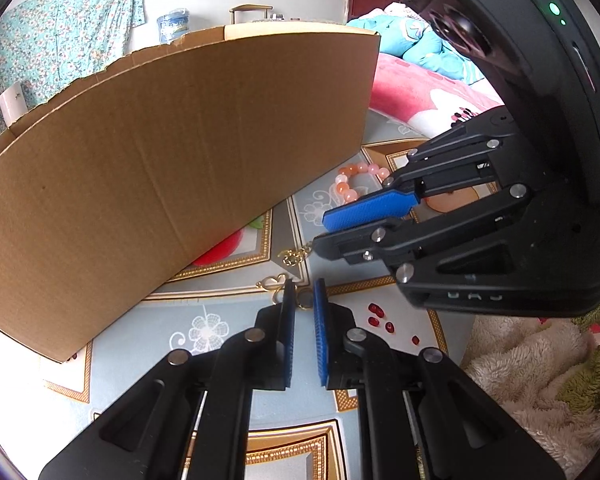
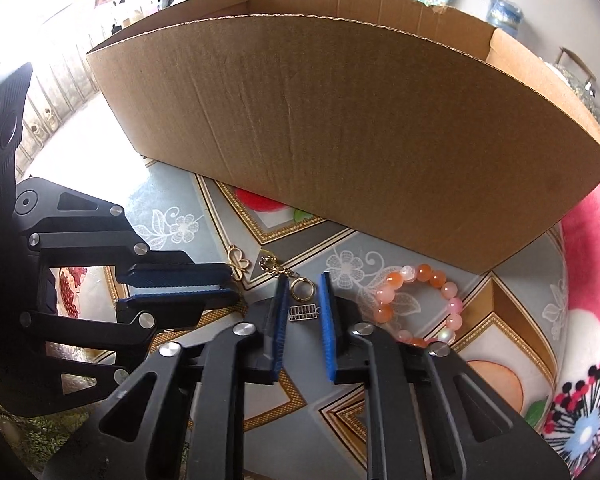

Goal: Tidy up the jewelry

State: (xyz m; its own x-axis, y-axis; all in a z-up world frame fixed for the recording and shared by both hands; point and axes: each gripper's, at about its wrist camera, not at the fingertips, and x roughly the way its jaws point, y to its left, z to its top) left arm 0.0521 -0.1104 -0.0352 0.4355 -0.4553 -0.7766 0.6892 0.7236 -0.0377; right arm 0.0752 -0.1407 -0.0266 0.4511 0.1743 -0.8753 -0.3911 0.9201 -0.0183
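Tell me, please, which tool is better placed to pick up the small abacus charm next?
The right tool. The abacus charm lies directly between its fingers, just below the gold ring. The left tool points in from the side, with its tips next to the butterfly clasp, away from the charm.

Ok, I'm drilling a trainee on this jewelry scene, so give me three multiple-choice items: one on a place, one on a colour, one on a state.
1. Where does the bead bracelet lie, relative to the cardboard box?
A) inside it
B) on the patterned cloth in front of it
C) on its rim

2. What colours are the bracelet's beads?
A) green
B) black
C) orange and pink

3. The box's top is:
A) open
B) taped shut
C) under a lid

Key: B, the bracelet rests on the cloth before the box's front wall; C, the beads show orange and pink; A, the box's inner walls are visible from above.
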